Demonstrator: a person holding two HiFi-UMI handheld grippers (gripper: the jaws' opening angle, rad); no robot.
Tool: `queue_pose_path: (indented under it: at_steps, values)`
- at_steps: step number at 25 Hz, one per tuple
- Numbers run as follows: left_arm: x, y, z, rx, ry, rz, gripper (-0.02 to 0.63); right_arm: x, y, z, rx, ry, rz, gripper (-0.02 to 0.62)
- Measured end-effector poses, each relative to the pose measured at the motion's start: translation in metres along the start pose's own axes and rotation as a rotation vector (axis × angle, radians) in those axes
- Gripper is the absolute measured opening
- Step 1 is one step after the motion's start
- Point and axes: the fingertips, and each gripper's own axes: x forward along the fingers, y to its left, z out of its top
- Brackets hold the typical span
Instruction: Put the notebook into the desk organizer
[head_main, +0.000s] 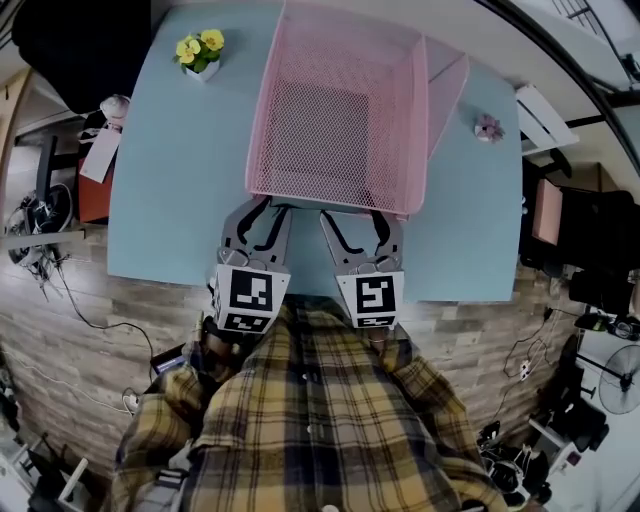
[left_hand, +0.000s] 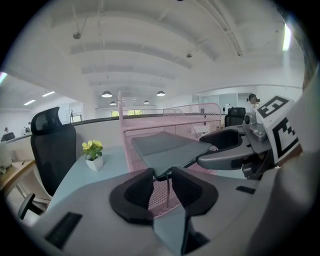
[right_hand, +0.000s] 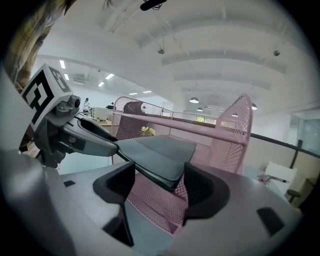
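**Item:** notebook (left_hand: 167, 147), dark grey, flat.

**Location:** it reaches forward from both sets of fingers, over the near wall of the pink mesh desk organizer (head_main: 262, 130). It is not yet down on the organizer's floor.

**Left gripper** (left_hand: 161, 184): fingers drawn in close, pinching one near corner of the notebook edge-on between the pads.

**Right gripper** (right_hand: 159, 186): fingers spread wide, with the other near corner lying between them. A sliver of gap shows at one pad, so this looks like no firm hold.

**Hazards (judged):**
- With only one corner pinched, the notebook may pivot about the left fingers and sag at the right ones. Its edge could then catch on the rim just ahead of the fingertips.
- Let go too early, it may perch on the near wall or slide back onto the table (head_main: 170, 180) below the fingers.
- A forward push against the mesh may shove the light organizer away from both grippers.
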Motion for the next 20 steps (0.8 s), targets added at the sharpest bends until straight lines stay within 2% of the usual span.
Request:
queue_pose_path:
  at_steps: [9,20]
  values:
    - [0.0072,0.0063,0.0051,0.044,0.018,0.048,0.106,0.0068,-0.0028,0.002,-0.035,0.013,-0.051,0.308]
    - [0.0039,0.0083,0.0041,0.044,-0.018,0.054,0.114,0.0057,-0.0022,0.0014,0.003,-0.001,-0.039,0.308]
